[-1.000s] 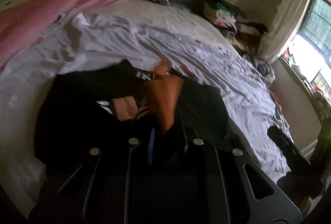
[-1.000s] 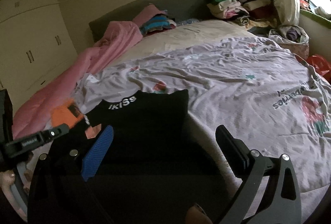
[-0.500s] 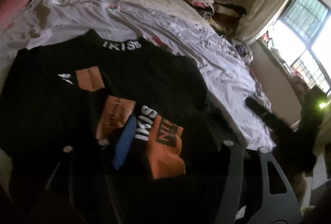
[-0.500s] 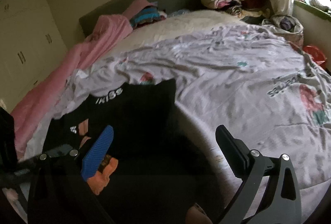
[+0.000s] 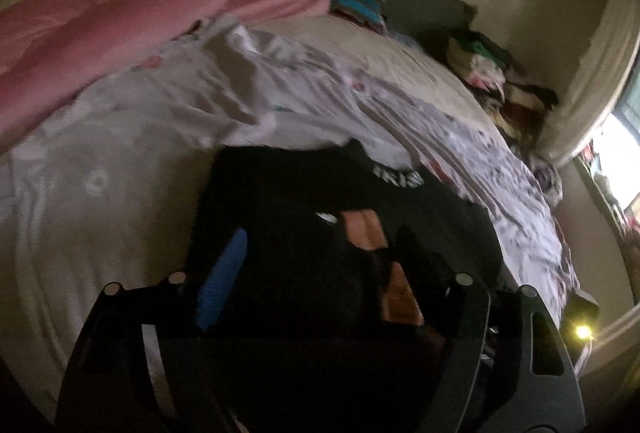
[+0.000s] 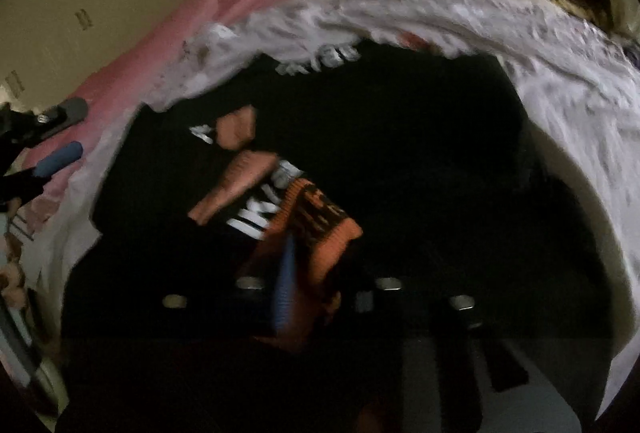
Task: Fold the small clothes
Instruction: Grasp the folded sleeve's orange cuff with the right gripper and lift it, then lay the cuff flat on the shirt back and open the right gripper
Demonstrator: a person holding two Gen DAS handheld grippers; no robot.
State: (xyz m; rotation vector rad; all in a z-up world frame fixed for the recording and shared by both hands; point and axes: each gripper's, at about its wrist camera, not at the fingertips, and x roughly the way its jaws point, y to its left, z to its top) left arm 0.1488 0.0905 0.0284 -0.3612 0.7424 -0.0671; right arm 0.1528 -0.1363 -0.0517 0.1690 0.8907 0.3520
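Note:
A black garment (image 5: 320, 217) with orange patches and white lettering lies on the bed's pale printed sheet (image 5: 120, 161). In the left wrist view my left gripper (image 5: 320, 265) hovers over the garment's near part with its jaws wide apart, the blue pad (image 5: 222, 285) on the left. In the right wrist view the garment (image 6: 400, 137) fills the middle. My right gripper (image 6: 320, 273) sits low over the orange sleeve cuff (image 6: 316, 229); the image is dark and blurred, and its jaws look narrowed around the cuff. The left gripper (image 6: 56, 137) shows at the far left there.
A pink blanket (image 5: 120, 21) lies along the bed's left side. Folded clothes (image 5: 360, 5) are stacked at the headboard, and a heap of clothes (image 5: 492, 73) sits in the far right corner. A curtain and window (image 5: 612, 121) are on the right; cupboards (image 6: 80, 17) on the left.
My left gripper let go of the orange sleeve, opened wide and swung left. My right gripper dropped from above the bed down onto the garment and narrowed at the orange cuff.

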